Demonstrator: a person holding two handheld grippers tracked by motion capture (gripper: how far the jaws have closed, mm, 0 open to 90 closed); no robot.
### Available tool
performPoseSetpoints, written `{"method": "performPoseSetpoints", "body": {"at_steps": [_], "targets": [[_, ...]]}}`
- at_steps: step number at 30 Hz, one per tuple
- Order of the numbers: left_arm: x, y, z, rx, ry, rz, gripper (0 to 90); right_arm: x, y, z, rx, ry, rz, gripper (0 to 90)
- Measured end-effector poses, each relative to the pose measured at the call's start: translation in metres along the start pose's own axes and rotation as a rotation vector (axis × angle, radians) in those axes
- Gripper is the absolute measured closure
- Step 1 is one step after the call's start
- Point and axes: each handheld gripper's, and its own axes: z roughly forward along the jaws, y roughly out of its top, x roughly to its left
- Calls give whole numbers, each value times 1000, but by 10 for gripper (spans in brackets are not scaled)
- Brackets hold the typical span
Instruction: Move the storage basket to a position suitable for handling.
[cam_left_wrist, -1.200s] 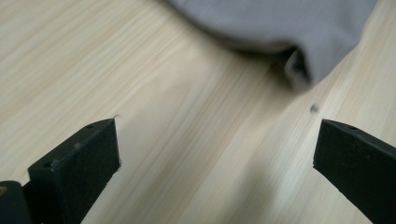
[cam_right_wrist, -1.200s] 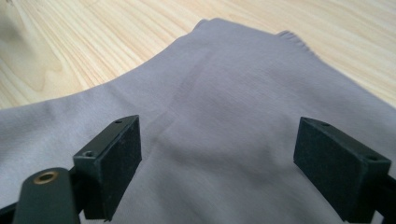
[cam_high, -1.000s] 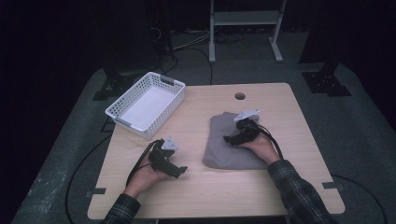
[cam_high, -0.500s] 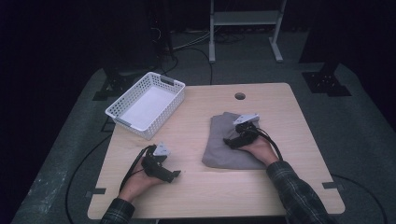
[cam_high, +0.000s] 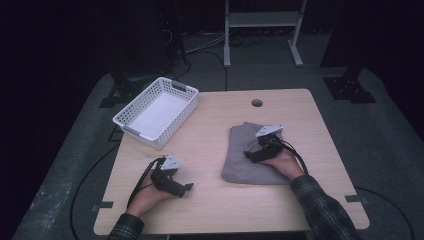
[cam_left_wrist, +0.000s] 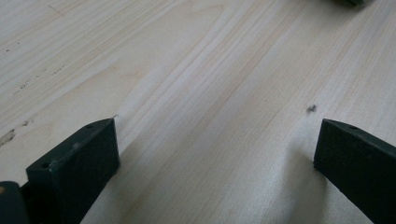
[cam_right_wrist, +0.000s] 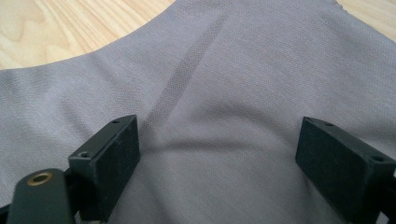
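A grey cloth (cam_high: 252, 155) lies folded on the right half of the desk (cam_high: 220, 210), well apart from the white basket (cam_high: 156, 112) that sits at the desk's far left corner, partly over the edge. The right hand-held gripper (cam_high: 248, 156) rests on top of the cloth, near its middle, pointing toward the left of the high view. In the right gripper view its jaws stand wide apart with the cloth (cam_right_wrist: 224, 93) spread flat beneath and between them; a soft crease runs up the fabric from the gap, and nothing is pinched or lifted. The pads do not press on a fold.

The left hand-held gripper (cam_high: 189, 187) is low over the bare wood at the near left of the desk, well apart from the cloth. In the left gripper view (cam_left_wrist: 217, 154) its jaws are also spread wide, with only the wood grain between them and a small dark speck (cam_left_wrist: 311, 108) on the wood near the right jaw. It holds nothing.
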Motion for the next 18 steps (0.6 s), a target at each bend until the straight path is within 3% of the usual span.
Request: {"method": "performPoseSetpoints", "body": {"at_steps": [18], "targets": [[0, 0, 0, 1, 3, -2, 0, -8, -30, -31, 4, -13, 17, 121]]}}
